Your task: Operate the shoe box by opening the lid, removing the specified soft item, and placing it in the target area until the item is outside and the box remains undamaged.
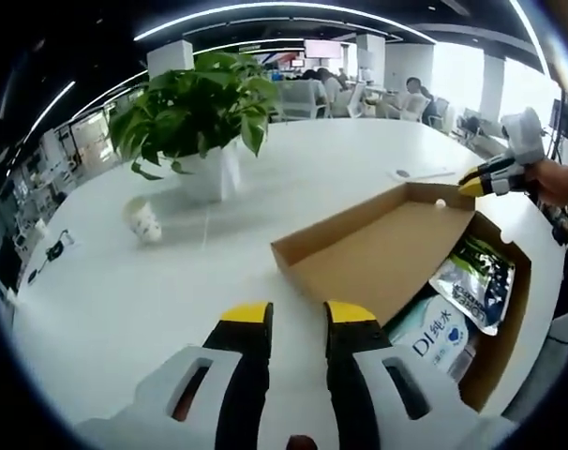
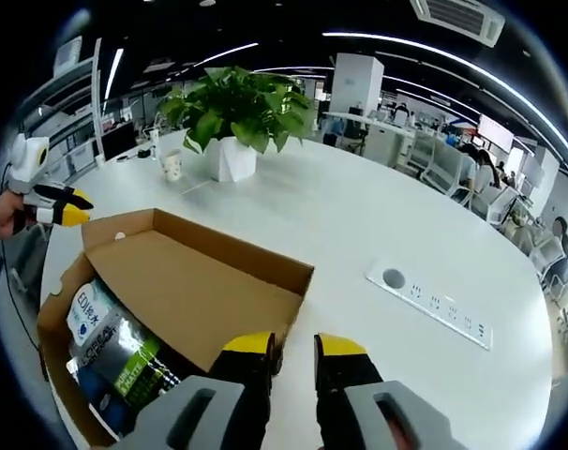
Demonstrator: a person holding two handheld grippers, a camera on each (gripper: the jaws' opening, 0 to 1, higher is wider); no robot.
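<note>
Yellow-tipped left tool (image 1: pixel 298 314) nearest in left gripper view, jaws slightly apart, holding nothing, above bare white worktop (image 1: pixel 125 300) just short of shoe box (image 1: pixel 378 258). Box lid (image 2: pixel 186 272) folded open, lying over part of box. Inside, soft packs: white-blue wet wipes pack (image 1: pixel 439 336), green-silver pouch (image 1: pixel 478 281). Right tool (image 2: pixel 293 347) at box's near wall in right gripper view, jaws slightly parted, empty. Potted plant (image 1: pixel 195 117) and paper cup (image 1: pixel 143 221) toward far worktop edge. Socket strip (image 2: pixel 434 305) set in worktop, well apart from box.
</note>
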